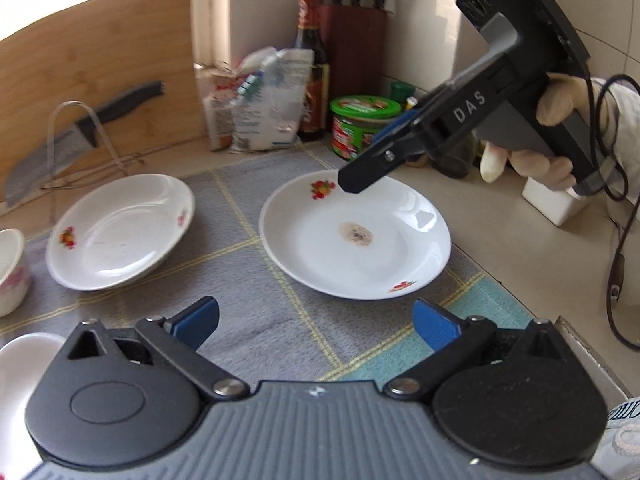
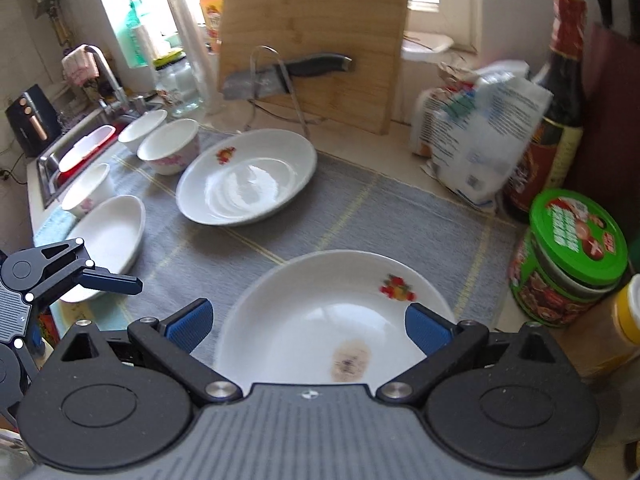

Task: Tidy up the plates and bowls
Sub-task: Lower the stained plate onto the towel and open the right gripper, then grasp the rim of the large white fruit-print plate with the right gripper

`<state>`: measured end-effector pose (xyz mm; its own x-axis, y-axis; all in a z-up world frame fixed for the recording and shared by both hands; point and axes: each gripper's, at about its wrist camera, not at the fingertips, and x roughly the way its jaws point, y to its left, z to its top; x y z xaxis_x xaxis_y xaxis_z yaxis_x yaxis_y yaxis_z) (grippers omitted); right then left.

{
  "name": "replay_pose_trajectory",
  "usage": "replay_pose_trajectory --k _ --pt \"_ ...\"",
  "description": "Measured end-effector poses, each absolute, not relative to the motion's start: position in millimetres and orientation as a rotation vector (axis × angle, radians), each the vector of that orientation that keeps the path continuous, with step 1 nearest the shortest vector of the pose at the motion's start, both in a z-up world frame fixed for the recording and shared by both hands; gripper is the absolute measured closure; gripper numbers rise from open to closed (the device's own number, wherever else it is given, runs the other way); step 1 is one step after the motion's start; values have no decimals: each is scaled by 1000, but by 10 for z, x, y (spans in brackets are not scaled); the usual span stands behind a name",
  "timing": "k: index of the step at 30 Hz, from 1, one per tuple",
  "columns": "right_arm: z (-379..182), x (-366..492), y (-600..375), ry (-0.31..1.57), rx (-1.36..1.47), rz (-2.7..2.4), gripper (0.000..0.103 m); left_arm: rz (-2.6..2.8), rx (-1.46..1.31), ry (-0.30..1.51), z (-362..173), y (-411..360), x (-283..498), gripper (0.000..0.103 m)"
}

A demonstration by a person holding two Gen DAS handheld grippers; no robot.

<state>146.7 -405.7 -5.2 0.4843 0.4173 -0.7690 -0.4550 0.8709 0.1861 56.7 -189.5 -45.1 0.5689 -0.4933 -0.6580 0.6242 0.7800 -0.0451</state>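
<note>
A white plate with a brown stain lies on the grey checked mat, and a second flowered plate lies to its left. My left gripper is open above the mat, short of both plates. My right gripper is open and hovers over the near rim of the stained plate, with nothing between its fingers. Beyond it lie the second plate, three small bowls in a cluster, and an oval white dish. A gloved hand holds the right gripper.
A wooden cutting board leans on the back wall with a knife on a wire rack before it. A green-lidded jar, a sauce bottle and food bags crowd the right side. The sink lies far left.
</note>
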Motion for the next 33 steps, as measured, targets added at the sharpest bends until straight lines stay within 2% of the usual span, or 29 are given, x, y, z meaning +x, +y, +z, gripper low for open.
replay_pose_trajectory --k 12,27,33 --pt "-125 1023 -3082 889 -40 620 0 -322 128 703 -444 -913 169 1" --pt "-539 1023 -2164 979 -49 555 0 -254 129 811 -986 211 71 1" --pt "-614 1096 -1912 1013 -45 546 0 -315 171 831 -1162 356 177 1"
